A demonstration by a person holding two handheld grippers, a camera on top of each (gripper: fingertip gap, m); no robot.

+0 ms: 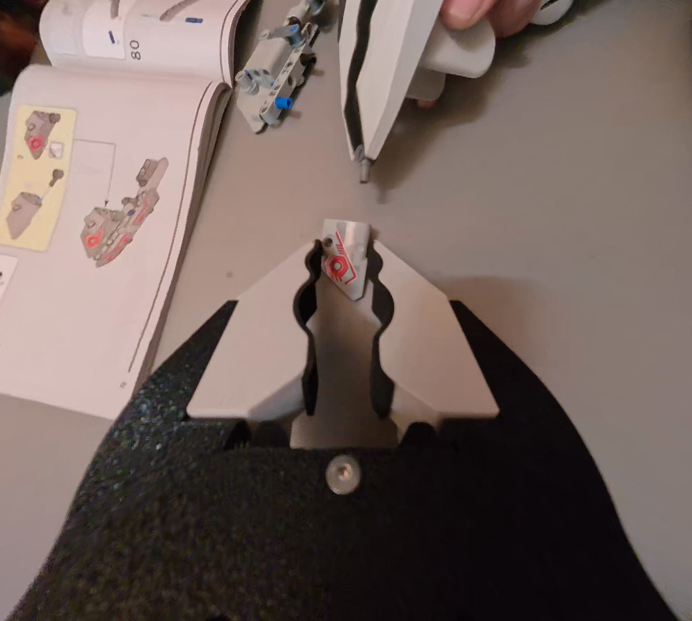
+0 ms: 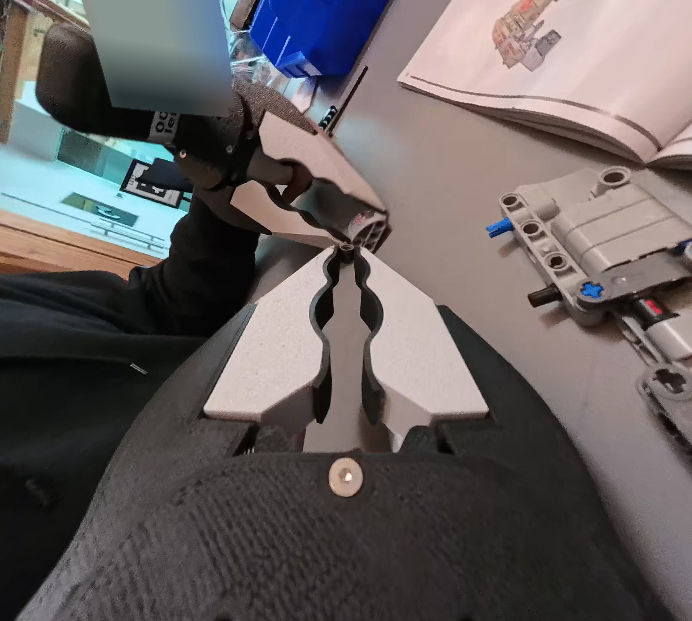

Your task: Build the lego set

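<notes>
A grey table (image 1: pixel 524 228) is carrying everything. Above it, the left gripper (image 1: pixel 344 247) is pinching a small white panel with red markings (image 1: pixel 344 258) between its fingers. The right gripper (image 2: pixel 345 254) is clenching a small grey pin (image 1: pixel 363 172) right at the panel's edge. A grey partial assembly (image 2: pixel 599 236) is lying nearby beside the open instruction booklet (image 1: pixel 112 191).
</notes>
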